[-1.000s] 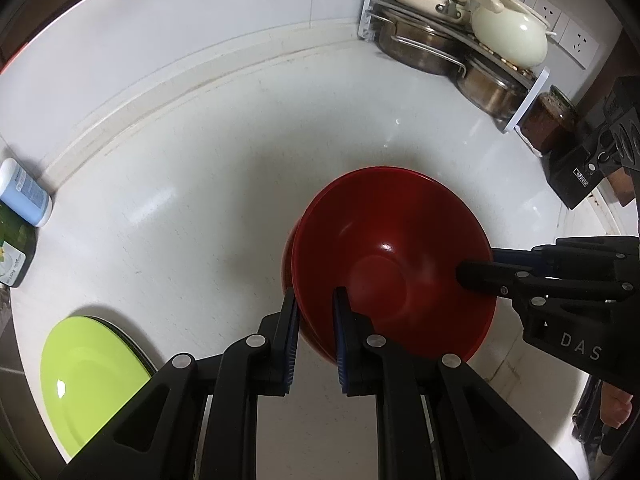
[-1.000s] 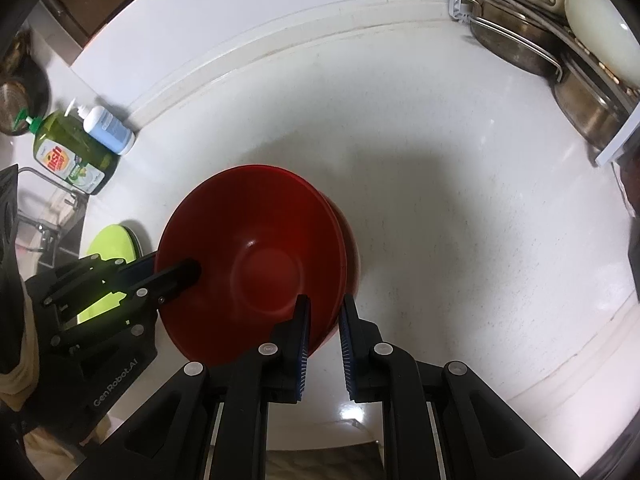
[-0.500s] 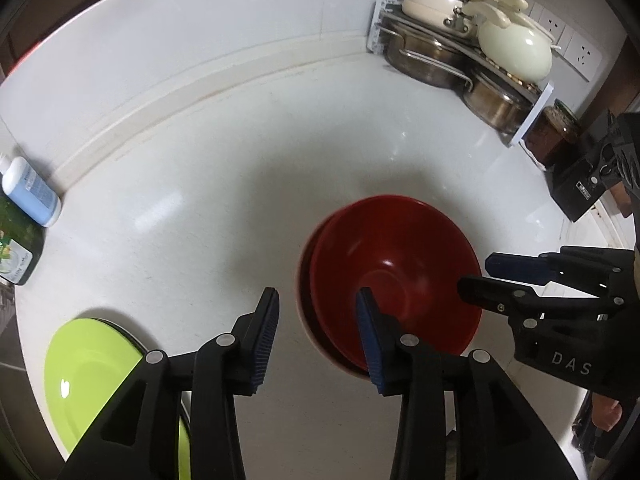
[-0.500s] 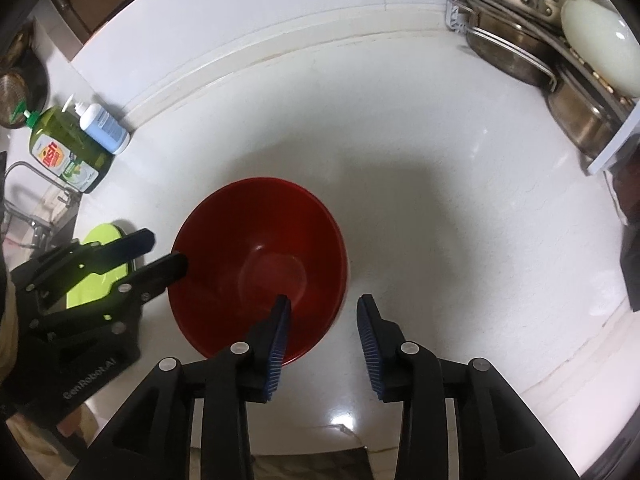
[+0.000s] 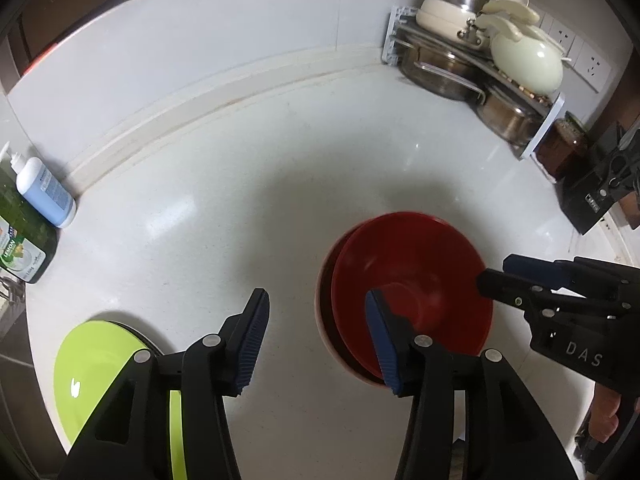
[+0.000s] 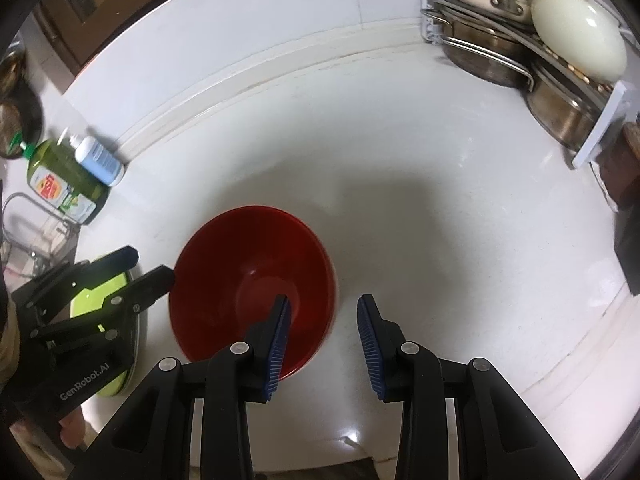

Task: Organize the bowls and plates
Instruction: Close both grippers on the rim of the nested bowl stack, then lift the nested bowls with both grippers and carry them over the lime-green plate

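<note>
Red bowl (image 5: 416,272) sat nested in a second red bowl (image 5: 326,300) on the white table (image 5: 240,200), roughly mid-table; the lower one showed only as a rim sliver on the left side. Left hand-held gripper (image 5: 316,344) hovered above the table with jaws spread wide, nothing between them; its right finger overlapped the near-left rim of the bowl stack in view, contact could not be told. Right hand-held gripper (image 6: 324,344) was also spread wide and empty, left finger over the bowl's near-right rim, right finger over bare table. In the left wrist view the right hand-held gripper's tips were at the stack's right rim. Green plate (image 5: 96,376) lay flat near the left table edge, partly under the left hand-held gripper body, apart from the bowls. Blue-white pump bottle (image 5: 44,192) and green dish soap bottle (image 6: 60,180) stood together by the back-left wall. Rack with steel pots (image 5: 440,68) and cream lidded pot (image 5: 524,64) sat in the back-right corner, with a dark jar (image 5: 564,148) just beside the rack. Part of a person's hand (image 6: 72,428) was visible under the left hand-held gripper.
</note>
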Demonstrator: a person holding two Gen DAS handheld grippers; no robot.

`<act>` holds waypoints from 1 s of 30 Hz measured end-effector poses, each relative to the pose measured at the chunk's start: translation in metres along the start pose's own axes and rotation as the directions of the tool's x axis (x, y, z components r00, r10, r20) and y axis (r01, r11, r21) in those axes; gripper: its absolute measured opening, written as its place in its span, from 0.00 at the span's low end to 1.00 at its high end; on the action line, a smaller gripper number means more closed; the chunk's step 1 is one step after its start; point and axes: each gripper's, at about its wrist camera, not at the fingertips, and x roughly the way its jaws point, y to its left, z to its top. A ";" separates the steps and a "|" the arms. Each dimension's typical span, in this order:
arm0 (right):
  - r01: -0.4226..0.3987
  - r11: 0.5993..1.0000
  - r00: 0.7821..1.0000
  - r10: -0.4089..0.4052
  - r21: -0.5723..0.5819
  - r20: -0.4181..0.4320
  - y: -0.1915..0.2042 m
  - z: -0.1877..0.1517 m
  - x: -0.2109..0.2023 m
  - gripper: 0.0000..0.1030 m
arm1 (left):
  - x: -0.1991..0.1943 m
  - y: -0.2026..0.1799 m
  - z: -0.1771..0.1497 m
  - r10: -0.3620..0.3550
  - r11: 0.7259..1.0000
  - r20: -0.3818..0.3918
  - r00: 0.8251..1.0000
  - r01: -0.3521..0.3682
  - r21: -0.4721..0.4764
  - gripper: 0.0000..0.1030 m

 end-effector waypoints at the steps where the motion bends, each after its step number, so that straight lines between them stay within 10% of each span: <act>1: 0.000 1.000 1.000 0.000 0.014 -0.004 -0.001 -0.001 0.003 0.35 | 0.003 0.000 0.000 -0.003 1.000 -0.010 1.000 0.003 -0.001 0.48; 22: -0.101 0.985 0.984 0.120 0.142 -0.133 -0.011 -0.003 0.051 0.34 | 0.057 0.002 -0.009 -0.065 0.996 -0.168 0.984 0.053 -0.076 0.46; 30: -0.099 0.985 0.981 0.121 0.140 -0.154 -0.010 -0.005 0.056 0.28 | 0.066 0.001 -0.009 -0.140 0.987 -0.210 0.968 0.121 -0.101 0.31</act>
